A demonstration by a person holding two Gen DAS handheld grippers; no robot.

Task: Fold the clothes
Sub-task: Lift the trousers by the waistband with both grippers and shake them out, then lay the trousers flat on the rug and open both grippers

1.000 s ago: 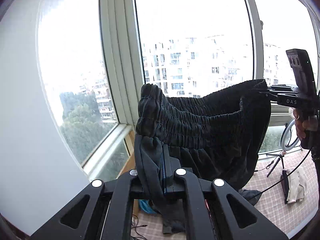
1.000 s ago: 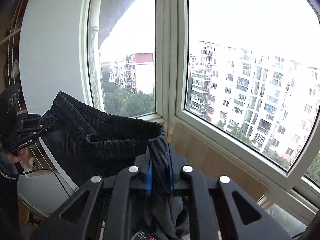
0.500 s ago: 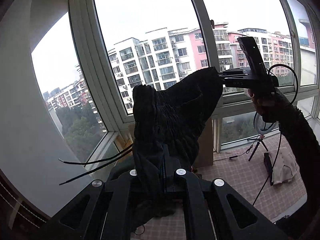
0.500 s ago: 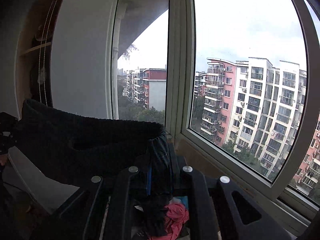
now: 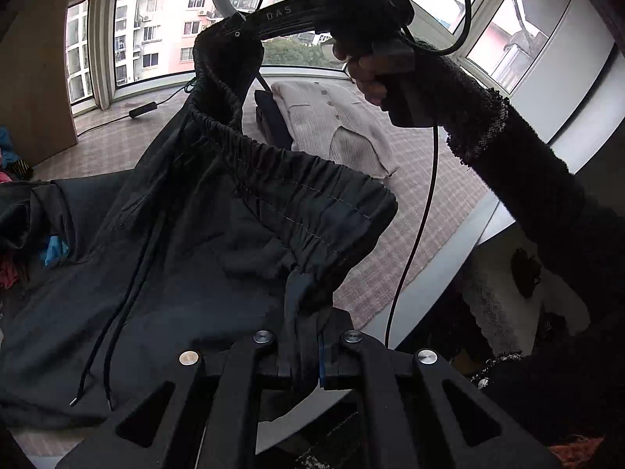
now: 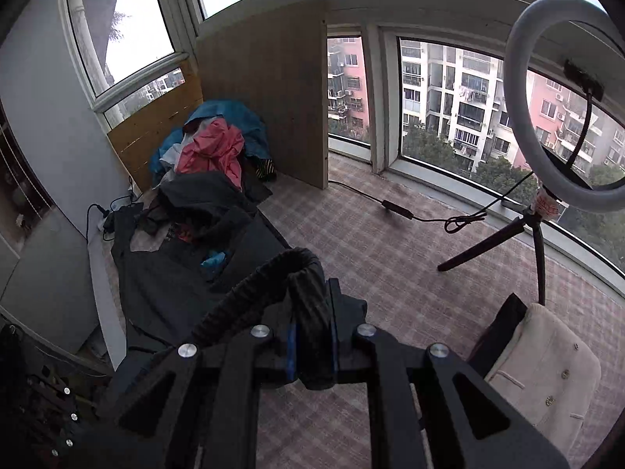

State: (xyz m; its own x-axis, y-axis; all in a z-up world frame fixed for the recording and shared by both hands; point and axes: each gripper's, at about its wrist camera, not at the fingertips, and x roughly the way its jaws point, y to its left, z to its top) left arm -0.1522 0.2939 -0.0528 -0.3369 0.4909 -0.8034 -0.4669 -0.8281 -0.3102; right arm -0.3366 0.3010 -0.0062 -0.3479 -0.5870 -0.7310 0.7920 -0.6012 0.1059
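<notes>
Dark trousers (image 5: 187,265) with an elastic waistband and dangling drawstrings hang between both grippers, their legs draped down over the checked floor. My left gripper (image 5: 302,355) is shut on one end of the waistband. In the left wrist view the right gripper (image 5: 238,35) pinches the other end, held by a hand (image 5: 371,74) in a dark sleeve. The right wrist view shows my right gripper (image 6: 311,355) shut on the gathered waistband (image 6: 308,297), with the trousers (image 6: 168,285) trailing left toward the floor.
A folded cream cardigan (image 5: 336,125) (image 6: 543,367) lies on a dark folded garment on the checked mat (image 6: 390,258). A pile of red, blue and dark clothes (image 6: 211,148) sits by a wooden board (image 6: 269,97). A ring light on a tripod (image 6: 566,101) and cables stand by the windows.
Both grippers have swung from pointing at the windows down toward the floor. The trousers, held high before, now hang low with the legs reaching the mat.
</notes>
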